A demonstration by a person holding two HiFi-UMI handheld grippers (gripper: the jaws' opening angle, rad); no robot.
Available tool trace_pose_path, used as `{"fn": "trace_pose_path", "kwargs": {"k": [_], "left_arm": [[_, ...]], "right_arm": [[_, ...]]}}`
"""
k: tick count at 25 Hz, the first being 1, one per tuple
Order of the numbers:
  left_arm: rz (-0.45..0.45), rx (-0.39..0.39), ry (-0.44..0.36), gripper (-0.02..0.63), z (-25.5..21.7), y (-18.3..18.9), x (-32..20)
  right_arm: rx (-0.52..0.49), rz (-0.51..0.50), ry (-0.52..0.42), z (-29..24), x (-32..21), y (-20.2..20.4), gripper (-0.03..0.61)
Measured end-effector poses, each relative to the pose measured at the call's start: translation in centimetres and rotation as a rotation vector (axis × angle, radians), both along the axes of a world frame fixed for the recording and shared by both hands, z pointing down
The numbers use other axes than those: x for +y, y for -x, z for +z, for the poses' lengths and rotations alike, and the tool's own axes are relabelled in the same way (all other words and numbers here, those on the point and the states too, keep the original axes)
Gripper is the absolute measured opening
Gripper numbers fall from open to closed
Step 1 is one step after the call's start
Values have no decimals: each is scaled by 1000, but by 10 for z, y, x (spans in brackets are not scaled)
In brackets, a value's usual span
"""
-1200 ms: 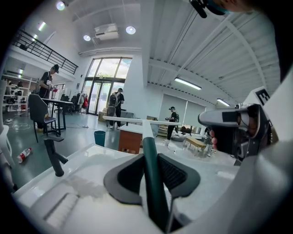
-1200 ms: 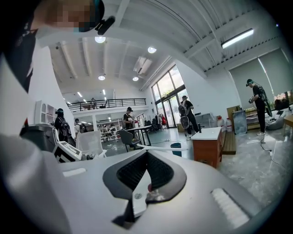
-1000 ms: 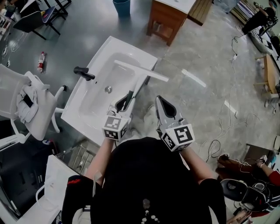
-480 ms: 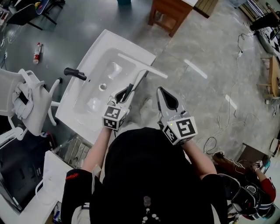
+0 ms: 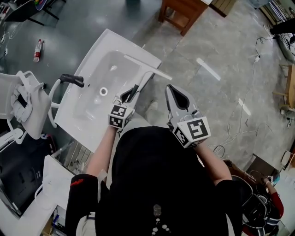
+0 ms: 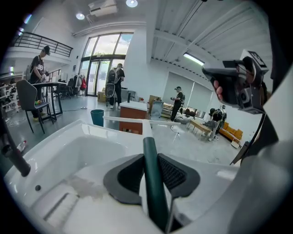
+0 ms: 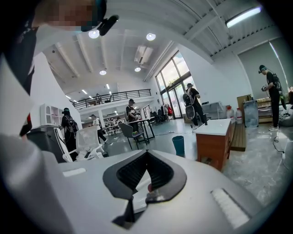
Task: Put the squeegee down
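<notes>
My left gripper [image 5: 130,95] is shut on the squeegee's dark green handle [image 5: 134,92], seen close up as the handle [image 6: 151,178] between the dark pads. The white shaft runs away from me to the long white blade [image 5: 147,67], which hangs across the right rim of the white sink [image 5: 85,108]. In the left gripper view the blade [image 6: 137,121] shows level beyond the basin [image 6: 68,151]. My right gripper [image 5: 170,88] is beside the sink over the floor, its tips together with nothing between them; the right gripper [image 7: 146,155] shows the same in its own view.
A black faucet [image 5: 73,79] stands on the sink's left rim. A white chair [image 5: 27,101] is at the left, a wooden cabinet [image 5: 182,11] beyond the sink, a bottle [image 5: 37,50] and cables [image 5: 239,124] on the grey floor. People stand in the background.
My left gripper has come down and nearer with the squeegee, which now hangs lower over the sink's right rim. The right gripper has shifted alongside it, still shut.
</notes>
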State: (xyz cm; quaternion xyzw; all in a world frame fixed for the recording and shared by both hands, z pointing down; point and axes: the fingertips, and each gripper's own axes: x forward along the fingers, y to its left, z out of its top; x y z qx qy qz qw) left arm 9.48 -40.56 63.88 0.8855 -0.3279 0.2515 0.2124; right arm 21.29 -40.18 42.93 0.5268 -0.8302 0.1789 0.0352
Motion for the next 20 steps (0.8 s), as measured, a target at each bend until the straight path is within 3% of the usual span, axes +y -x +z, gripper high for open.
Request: {"fn": "trace_pose_path", "kwargs": {"k": [13,20], "left_arm": [[-30,-65,108,106,63,-9,-22],[-7,-86,125,107,75,-11,-26]], "right_arm": [[2,-63,37,21,-37,-12,3],[13,-36,66,29,-44,-29,3]]}}
